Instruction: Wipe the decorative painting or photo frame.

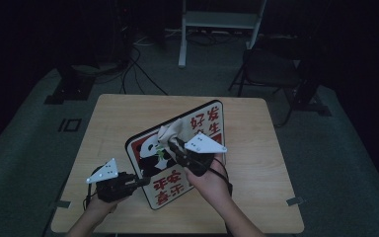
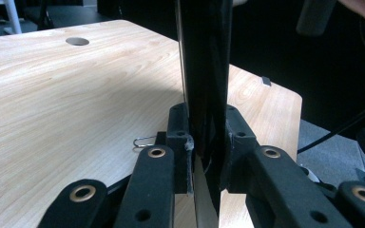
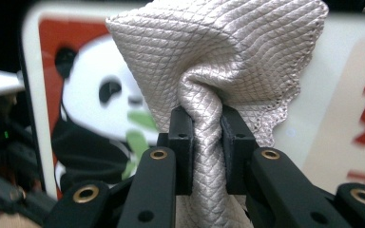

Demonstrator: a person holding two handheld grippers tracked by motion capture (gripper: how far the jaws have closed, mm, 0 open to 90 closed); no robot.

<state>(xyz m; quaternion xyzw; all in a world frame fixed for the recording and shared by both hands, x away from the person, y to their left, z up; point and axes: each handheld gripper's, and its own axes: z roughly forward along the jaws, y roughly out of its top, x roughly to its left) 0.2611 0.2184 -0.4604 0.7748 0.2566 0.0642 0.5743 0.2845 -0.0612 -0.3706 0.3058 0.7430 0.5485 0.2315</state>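
1. Your right gripper (image 3: 204, 142) sits closest to its own camera, its black jaws pinched narrow on a bunched fold of the cloth (image 3: 218, 61), which bulges out above them.
2. That cloth is pale beige with a fine quilted diamond weave and a stitched edge; in the high view it shows as a light crumpled wad (image 1: 172, 131) pressed against the face of the sign (image 1: 177, 153).
3. Your left gripper (image 2: 204, 142) is closed on the sign's lower left edge; in its own view the board's thin dark edge (image 2: 204, 71) rises straight up between the two jaws.
4. Seen from above, the left gripper (image 1: 140, 181) reaches in from the left of the sign, with its grey three-cornered plate (image 1: 103, 171) on top.
5. The sign is a flat, rigid, square board with rounded corners and a black border, held tilted up off the table (image 1: 118, 113) near the table's middle.
6. Its glossy white face carries a black-and-white panda (image 3: 95, 114) on a red panel, and red characters to the right of the panda.
7. The table is light wood grain with rounded corners; a small wire clip (image 2: 145, 141) lies on it just left of the left gripper.
8. Your right hand (image 1: 209, 180) grips its tool just below the sign's centre.
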